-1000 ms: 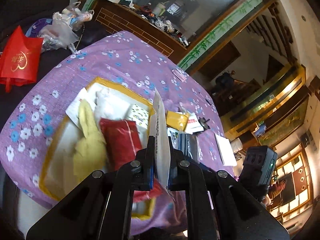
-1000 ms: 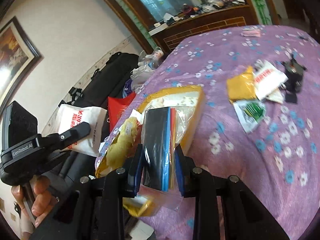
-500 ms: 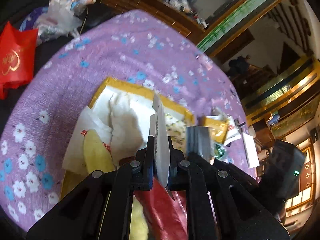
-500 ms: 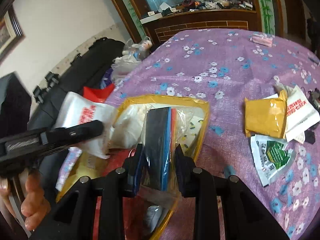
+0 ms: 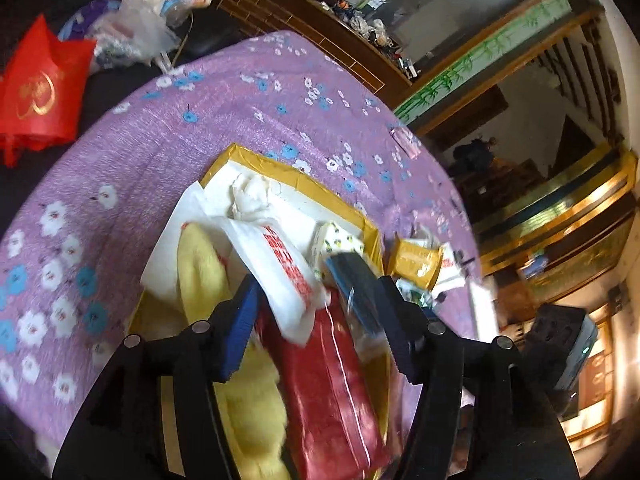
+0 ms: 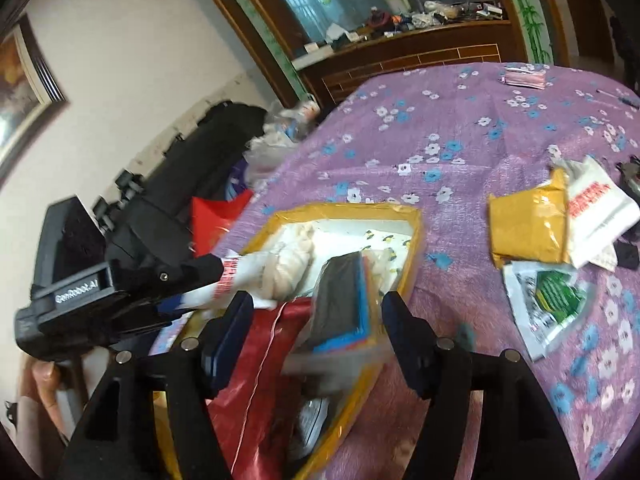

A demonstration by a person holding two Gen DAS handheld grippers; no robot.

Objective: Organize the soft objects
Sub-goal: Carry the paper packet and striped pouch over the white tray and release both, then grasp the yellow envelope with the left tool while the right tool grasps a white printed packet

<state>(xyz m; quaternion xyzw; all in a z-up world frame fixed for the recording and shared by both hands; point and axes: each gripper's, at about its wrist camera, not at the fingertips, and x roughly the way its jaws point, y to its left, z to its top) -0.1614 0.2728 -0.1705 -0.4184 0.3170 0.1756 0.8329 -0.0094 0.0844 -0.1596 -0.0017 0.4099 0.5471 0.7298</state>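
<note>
A yellow-rimmed box [image 5: 296, 176] sits on the purple flowered tablecloth and holds a yellow plush [image 5: 236, 360], a red packet [image 5: 328, 380] and white cloth [image 5: 252, 196]. My left gripper [image 5: 320, 320] hangs over the box with its jaws opening. A white packet with red print [image 5: 284, 268] lies loose between them, touching neither pad. My right gripper [image 6: 316, 332] is beside it over the same box [image 6: 416, 224], jaws opening too. A dark pack with blue edge in a clear bag [image 6: 344, 300] lies free between its fingers. The left gripper [image 6: 188, 286] shows at the left of the right wrist view.
To the right of the box lie a yellow padded envelope [image 6: 528, 228], a white bag with red print [image 6: 600, 212] and a green-and-white packet [image 6: 552, 292]. A pink packet [image 6: 524, 80] lies far back. Off the table's left edge are a red bag [image 5: 36, 92] and plastic bags [image 5: 148, 28].
Both grippers went from shut to wide open. The left let go of the white packet, the right of the dark pack; both things now lie in the box. Both hands came lower.
</note>
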